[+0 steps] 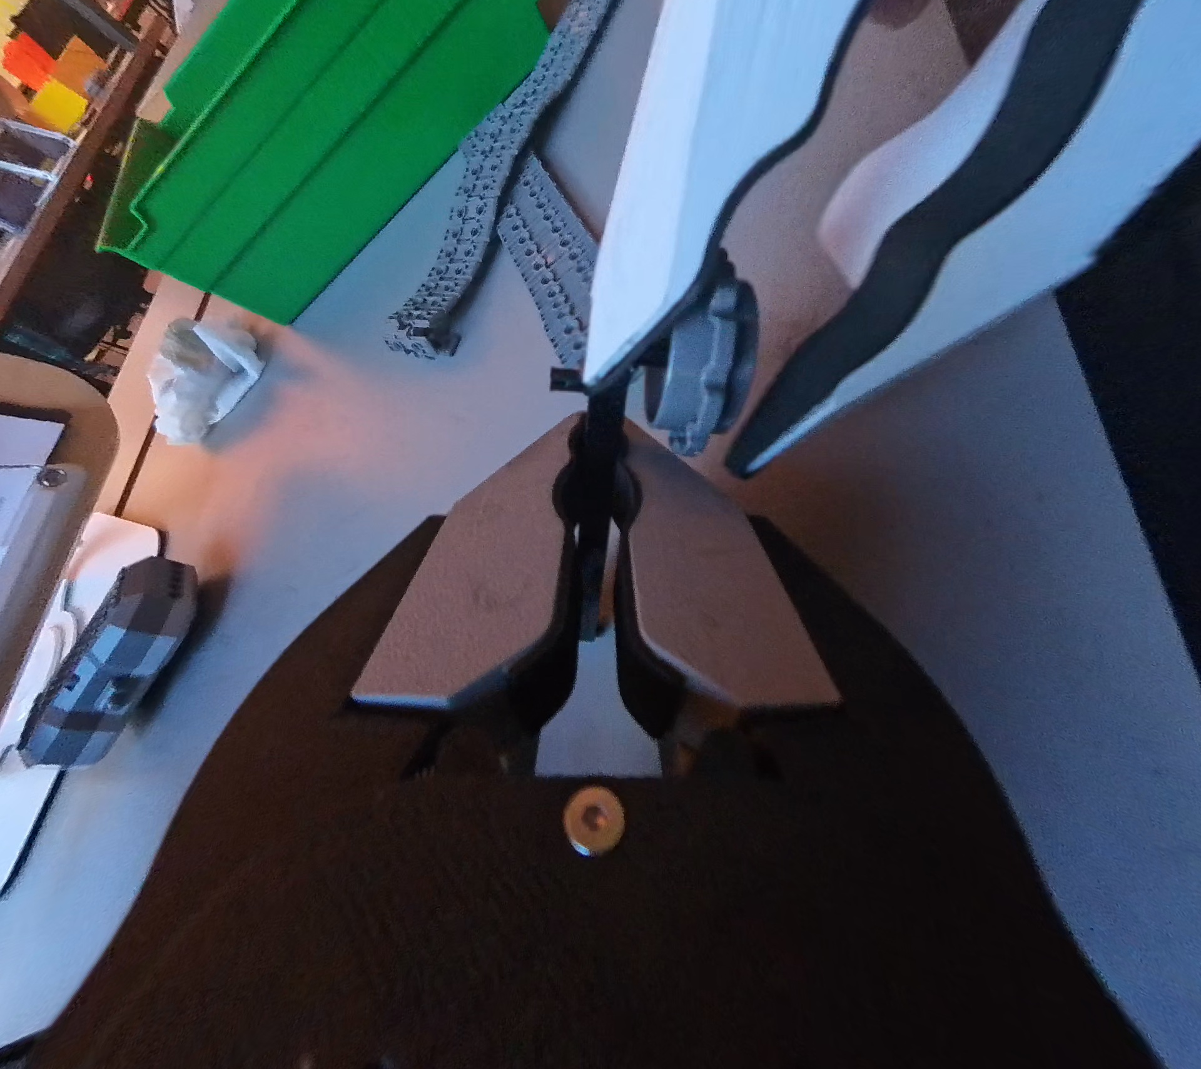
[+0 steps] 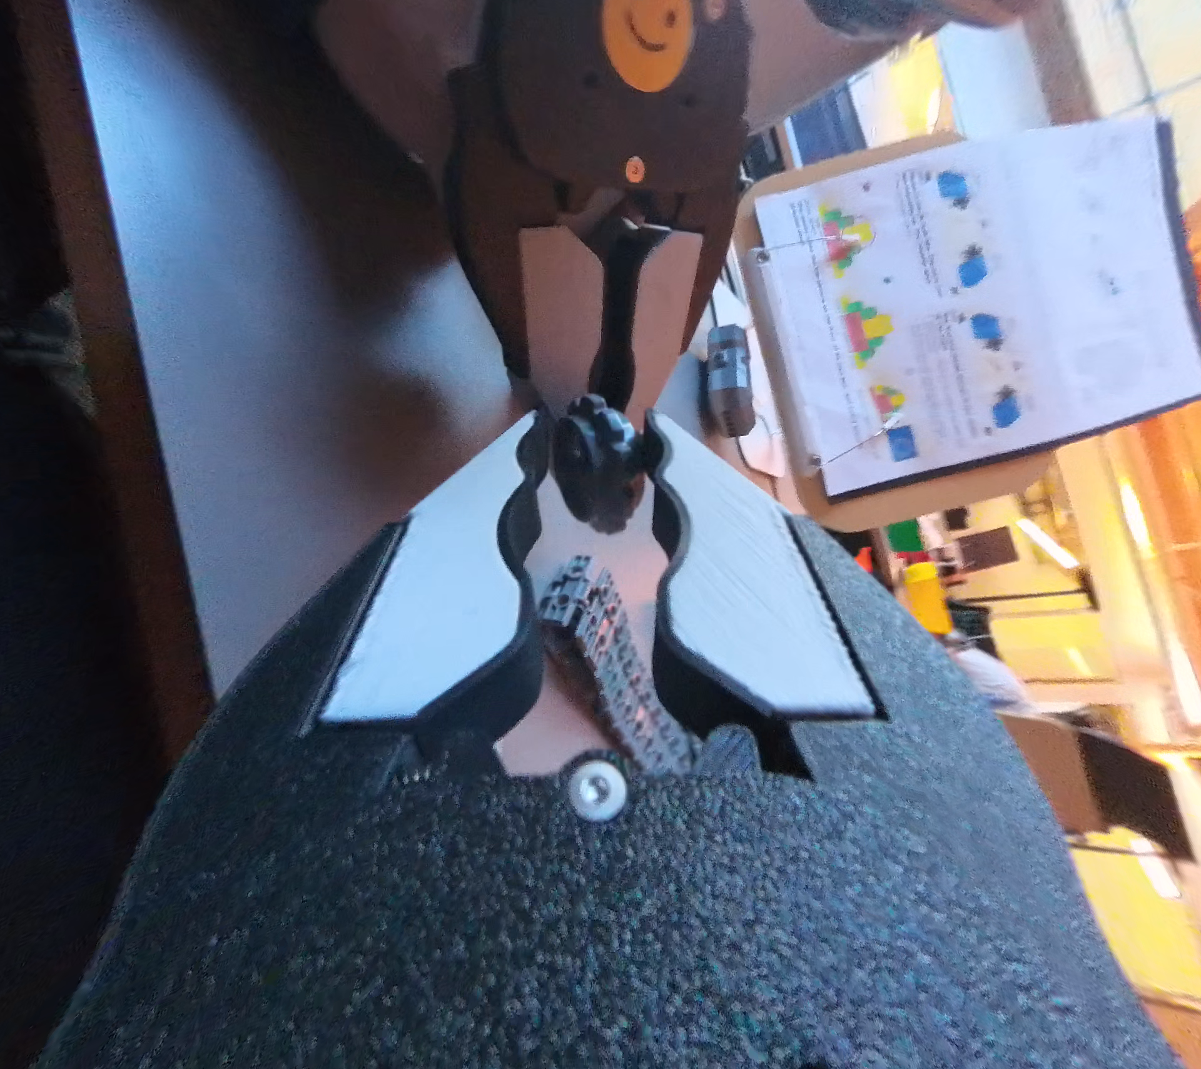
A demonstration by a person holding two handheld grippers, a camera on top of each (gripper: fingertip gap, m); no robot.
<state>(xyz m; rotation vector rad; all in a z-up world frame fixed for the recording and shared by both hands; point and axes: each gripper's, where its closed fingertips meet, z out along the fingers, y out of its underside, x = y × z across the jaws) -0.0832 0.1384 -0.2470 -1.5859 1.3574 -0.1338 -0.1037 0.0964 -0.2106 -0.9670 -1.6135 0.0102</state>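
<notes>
Left wrist view looks along a pale grey bench (image 1: 364,453) in a cluttered workroom, with shelves and coloured boxes blurred at the far left. On the bench lie one bright green plastic bin (image 1: 351,82), tipped on its side, two grey toy-brick track strips (image 1: 513,180) crossing each other just beside the bin, one crumpled white wrapper (image 1: 201,381) and one dark grey brick-built block (image 1: 110,674) near the left edge.

The left tool (image 1: 594,472), with tan fingers on a dark brown body, is clenched on a thin black axle (image 1: 594,518) that runs out past its tips. One grey toothed wheel (image 1: 702,375) sits at the far end of that axle. The right tool (image 1: 656,420), with white fingers edged in wavy black pads, reaches in from the upper right; its jaws stand apart on either side of the wheel.

In the right wrist view the wheel (image 2: 594,466) looks almost black and sits between the white fingertips (image 2: 526,440), which appear to touch its sides. The track strips (image 2: 604,661) lie on the bench below the gap. One orange smiling disc (image 2: 646,21) marks the left tool's body, a person's forearm (image 2: 383,43) behind it. One white printed instruction sheet (image 2: 975,310) on a board stands at the right, with bright windows beyond.
</notes>
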